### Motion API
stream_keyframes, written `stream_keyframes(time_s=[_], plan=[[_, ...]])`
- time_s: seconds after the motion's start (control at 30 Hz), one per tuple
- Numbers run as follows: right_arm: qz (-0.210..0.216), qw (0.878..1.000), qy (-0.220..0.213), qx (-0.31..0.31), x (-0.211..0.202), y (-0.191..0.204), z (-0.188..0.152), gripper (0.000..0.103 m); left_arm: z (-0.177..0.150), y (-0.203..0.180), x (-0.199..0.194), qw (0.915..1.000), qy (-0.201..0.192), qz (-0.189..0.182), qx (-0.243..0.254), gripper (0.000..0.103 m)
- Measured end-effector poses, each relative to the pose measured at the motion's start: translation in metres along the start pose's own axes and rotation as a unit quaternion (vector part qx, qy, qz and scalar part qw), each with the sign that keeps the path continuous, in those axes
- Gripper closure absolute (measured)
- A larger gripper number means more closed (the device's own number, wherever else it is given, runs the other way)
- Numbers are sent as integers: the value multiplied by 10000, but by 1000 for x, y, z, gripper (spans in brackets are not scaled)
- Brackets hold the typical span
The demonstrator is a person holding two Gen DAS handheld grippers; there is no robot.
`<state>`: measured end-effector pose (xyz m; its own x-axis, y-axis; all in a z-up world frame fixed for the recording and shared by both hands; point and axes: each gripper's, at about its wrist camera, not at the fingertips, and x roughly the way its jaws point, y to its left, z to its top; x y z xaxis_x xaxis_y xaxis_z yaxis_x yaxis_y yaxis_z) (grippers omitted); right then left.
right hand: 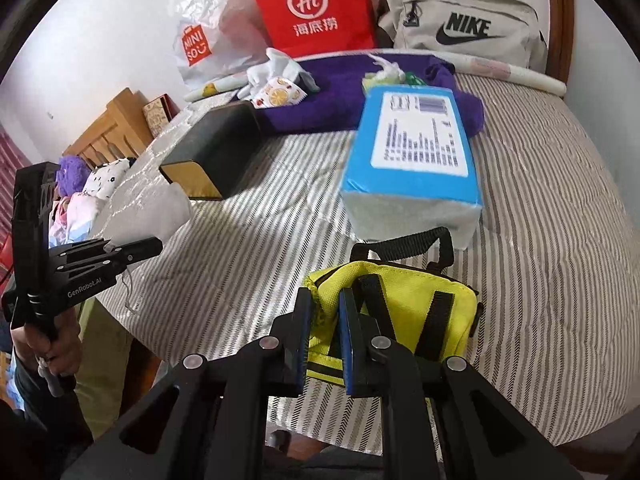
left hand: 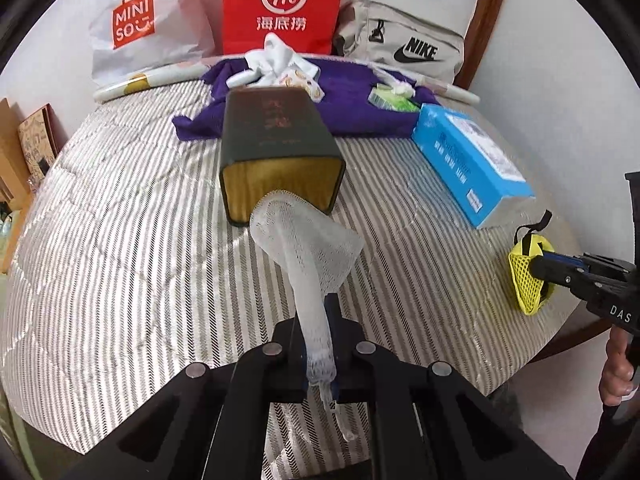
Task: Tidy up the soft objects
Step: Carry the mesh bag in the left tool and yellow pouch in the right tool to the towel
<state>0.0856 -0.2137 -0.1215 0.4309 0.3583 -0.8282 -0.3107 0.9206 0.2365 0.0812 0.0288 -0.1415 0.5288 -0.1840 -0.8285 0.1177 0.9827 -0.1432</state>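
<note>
My left gripper point(left hand: 320, 344) is shut on a white foam net sleeve point(left hand: 316, 248), which fans out above the striped bedspread point(left hand: 140, 260) in front of a dark book-shaped box point(left hand: 276, 140). My right gripper point(right hand: 325, 320) is shut on the edge of a yellow pouch point(right hand: 404, 308) with black straps, near the bed's front edge. In the left wrist view the pouch point(left hand: 528, 276) and right gripper point(left hand: 538, 266) show at the far right. In the right wrist view the left gripper point(right hand: 158, 244) shows at the left with the sleeve point(right hand: 160, 208).
A blue tissue pack point(right hand: 416, 152) lies mid-bed. A purple cloth point(left hand: 344, 100) at the back carries white socks point(left hand: 272, 60) and a green packet point(left hand: 390, 98). Miniso bag point(left hand: 140, 28), red Haidilao bag point(left hand: 280, 4) and Nike bag point(left hand: 404, 44) stand against the wall. Soft toys point(right hand: 92, 184) lie left of the bed.
</note>
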Motion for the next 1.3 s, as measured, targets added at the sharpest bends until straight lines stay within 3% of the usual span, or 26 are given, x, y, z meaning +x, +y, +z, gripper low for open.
stream_keyframes(time_s=[0.57, 1.3], plan=[[-18, 9993, -317, -195, -40, 9, 22, 90, 29, -6, -33, 9990, -317, -294, -55, 96], [97, 9961, -618, -620, -37, 6, 123, 90, 110, -6, -27, 9983, -545, -219, -16, 96]])
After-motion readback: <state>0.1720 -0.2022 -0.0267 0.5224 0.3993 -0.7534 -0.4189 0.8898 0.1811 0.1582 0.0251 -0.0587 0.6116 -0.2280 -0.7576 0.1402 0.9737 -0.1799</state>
